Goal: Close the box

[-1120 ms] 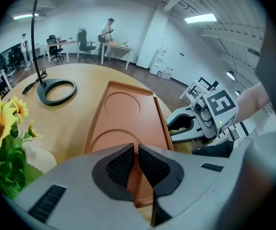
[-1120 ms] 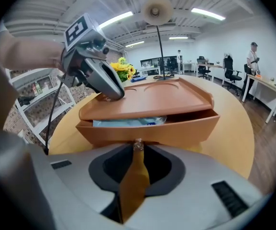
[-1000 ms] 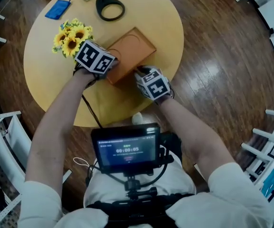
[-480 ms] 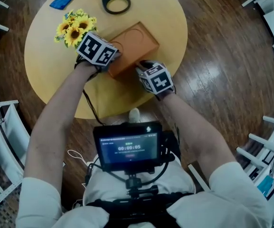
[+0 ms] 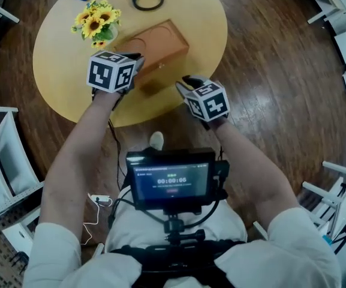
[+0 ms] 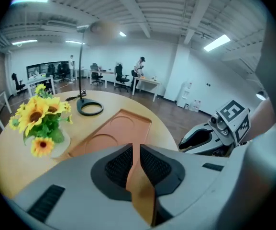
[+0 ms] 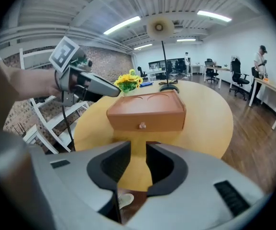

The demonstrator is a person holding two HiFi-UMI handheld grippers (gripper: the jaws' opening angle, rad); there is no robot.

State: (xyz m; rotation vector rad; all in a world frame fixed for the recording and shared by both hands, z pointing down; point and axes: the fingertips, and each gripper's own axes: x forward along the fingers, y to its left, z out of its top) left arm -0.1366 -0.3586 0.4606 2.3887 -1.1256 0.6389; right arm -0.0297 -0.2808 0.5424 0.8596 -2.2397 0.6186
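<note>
Facing right gripper (image 5: 185,83), box (image 5: 156,48) front; long axis diagonal

The orange-brown wooden box (image 5: 158,48) is long, with flat sides. Its lid is shut and lies flat. Two round rings are cut into the top, side by side. A small round knob (image 7: 141,125) sticks out of the middle of its long front side. The box lies flat on the round yellow desk (image 5: 202,17), on the half close to the person and not far from the rim. In the head view it sits turned a bit, with one end nearer the person than the other.
</note>
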